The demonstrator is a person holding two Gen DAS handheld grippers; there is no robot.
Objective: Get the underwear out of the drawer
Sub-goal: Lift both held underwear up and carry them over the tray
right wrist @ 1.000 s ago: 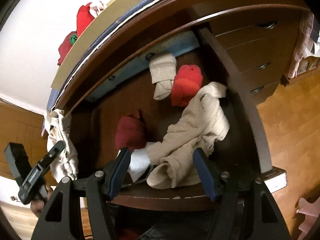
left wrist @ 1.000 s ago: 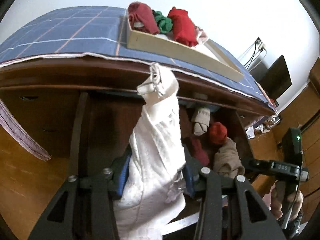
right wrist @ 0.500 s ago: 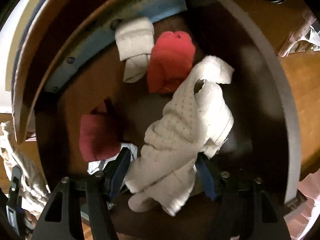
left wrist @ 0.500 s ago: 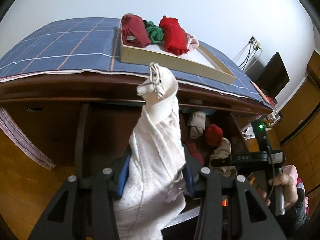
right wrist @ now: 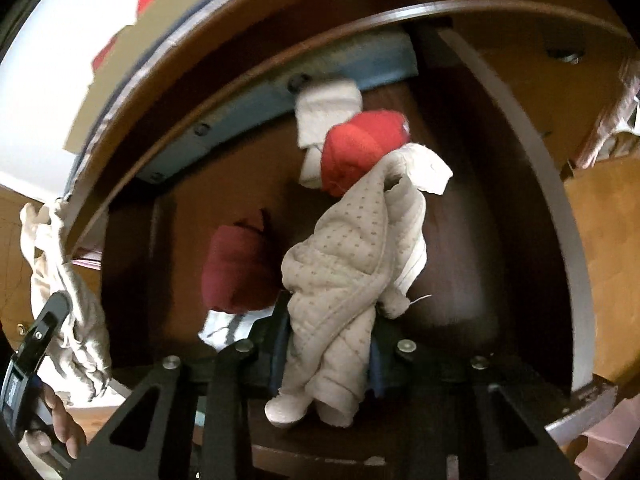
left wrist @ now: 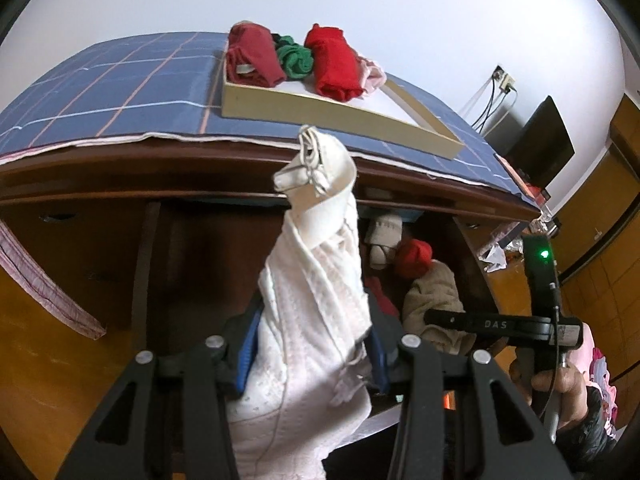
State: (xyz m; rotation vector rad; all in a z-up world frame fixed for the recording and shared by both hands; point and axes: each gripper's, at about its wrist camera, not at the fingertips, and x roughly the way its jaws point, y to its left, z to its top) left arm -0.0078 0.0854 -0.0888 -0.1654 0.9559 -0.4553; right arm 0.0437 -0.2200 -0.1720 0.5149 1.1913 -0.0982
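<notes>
We saw the right gripper (right wrist: 326,354), jaws just closed, pinching beige dotted underwear (right wrist: 356,264) inside the drawer (right wrist: 560,208), a red roll (right wrist: 360,148) at its twelve o'clock. The left gripper (left wrist: 312,354) clamped white lace underwear (left wrist: 316,300).

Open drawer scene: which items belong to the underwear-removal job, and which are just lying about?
Job: white lace garment in left gripper; beige dotted garment in right gripper; dark wooden drawer; cream tray.
Lying about: black monitor; wall socket.
</notes>
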